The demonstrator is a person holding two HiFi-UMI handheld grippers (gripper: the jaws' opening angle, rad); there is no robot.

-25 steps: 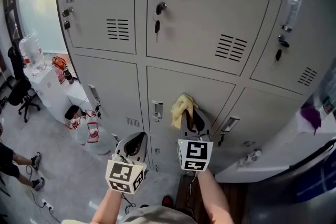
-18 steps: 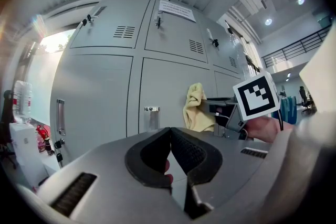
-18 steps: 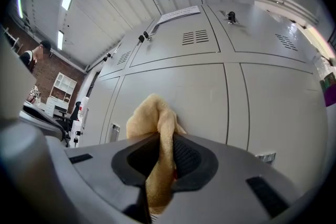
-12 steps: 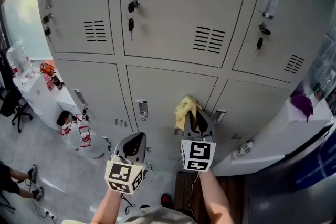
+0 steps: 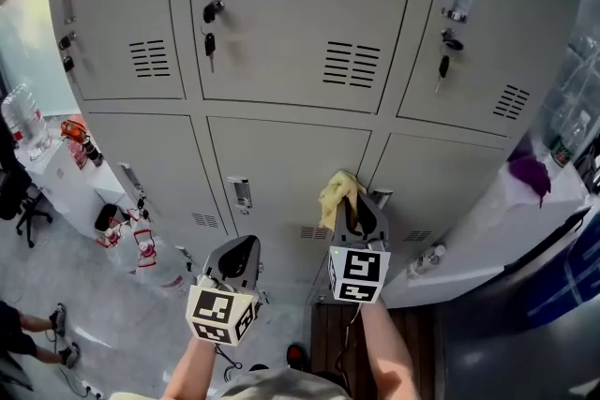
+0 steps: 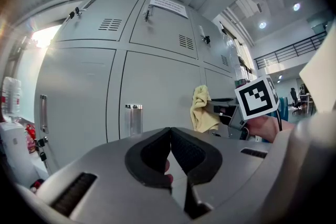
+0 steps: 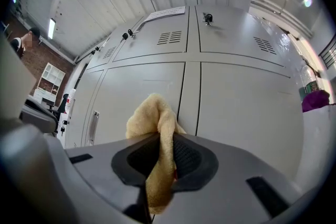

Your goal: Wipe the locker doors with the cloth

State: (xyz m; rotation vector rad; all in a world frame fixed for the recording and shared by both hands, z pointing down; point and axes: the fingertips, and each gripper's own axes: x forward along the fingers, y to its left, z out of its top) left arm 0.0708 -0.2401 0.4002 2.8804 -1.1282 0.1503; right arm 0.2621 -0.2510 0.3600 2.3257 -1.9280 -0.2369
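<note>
Grey metal locker doors (image 5: 281, 173) fill the head view in two rows. A yellow cloth (image 5: 337, 193) is pinched in my right gripper (image 5: 349, 206), which is shut on it and held close to the seam between the lower middle and lower right doors. In the right gripper view the cloth (image 7: 156, 128) bunches out between the jaws toward the doors (image 7: 236, 107). My left gripper (image 5: 236, 259) hangs lower left, shut and empty, away from the doors. The left gripper view shows its jaws (image 6: 170, 140) closed, with the cloth (image 6: 203, 110) and right gripper beyond.
Keys hang in the upper door locks (image 5: 210, 42). A white table with bottles (image 5: 56, 155) stands at the left, spray bottles (image 5: 141, 244) on the floor below. A white counter (image 5: 506, 229) with a purple thing (image 5: 531, 173) juts out at the right. A person's feet (image 5: 52, 333) show bottom left.
The view has swung left across the lockers, so the doors sit further left in frame. My right gripper with the cloth now sits by the lower right door's handle. The left gripper holds still.
</note>
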